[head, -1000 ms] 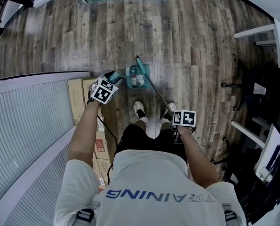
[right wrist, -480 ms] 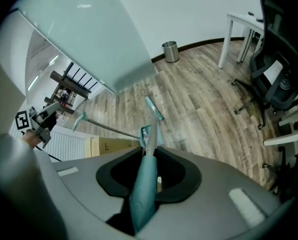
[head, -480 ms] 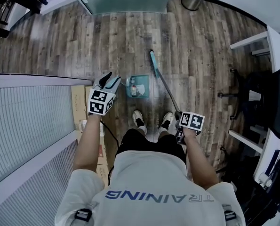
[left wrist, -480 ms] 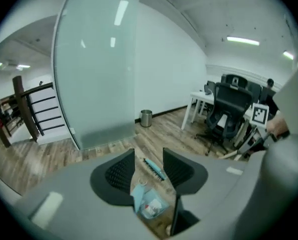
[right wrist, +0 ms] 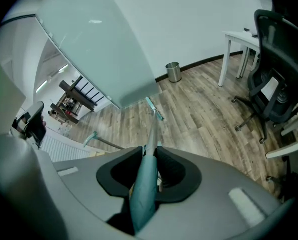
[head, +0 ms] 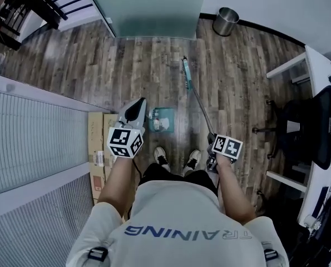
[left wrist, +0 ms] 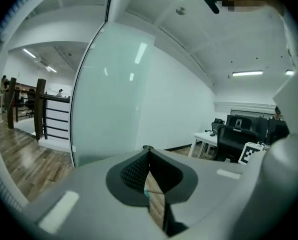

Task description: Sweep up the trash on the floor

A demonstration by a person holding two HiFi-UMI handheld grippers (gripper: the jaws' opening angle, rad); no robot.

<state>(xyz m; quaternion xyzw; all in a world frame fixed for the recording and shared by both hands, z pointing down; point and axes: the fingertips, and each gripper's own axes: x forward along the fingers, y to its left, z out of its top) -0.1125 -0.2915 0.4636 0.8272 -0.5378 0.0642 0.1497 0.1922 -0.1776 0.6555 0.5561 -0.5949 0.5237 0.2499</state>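
Observation:
In the head view the teal dustpan [head: 161, 119] sits on the wood floor just ahead of the person's shoes, with pale trash in it. My left gripper [head: 139, 103] hangs to the left of and above the pan, shut with nothing between its pads [left wrist: 138, 173]. My right gripper [head: 211, 161] is shut on the broom handle [right wrist: 144, 184]. The shaft runs forward to the teal broom head [head: 186, 68], which rests on the floor beyond the pan. In the right gripper view the broom head [right wrist: 155, 109] lies far ahead of the jaws.
A metal bin [head: 227, 21] stands by the far wall next to a frosted glass panel [head: 148, 7]. Cardboard boxes [head: 97, 143] lie at the left beside a ribbed white surface [head: 31, 132]. An office chair [head: 307, 124] and white desks [head: 321, 65] crowd the right.
My left gripper has risen away from the dustpan and its jaws have closed. The right gripper has lifted with the broom, and the broom head has swung from beside the pan to beyond it.

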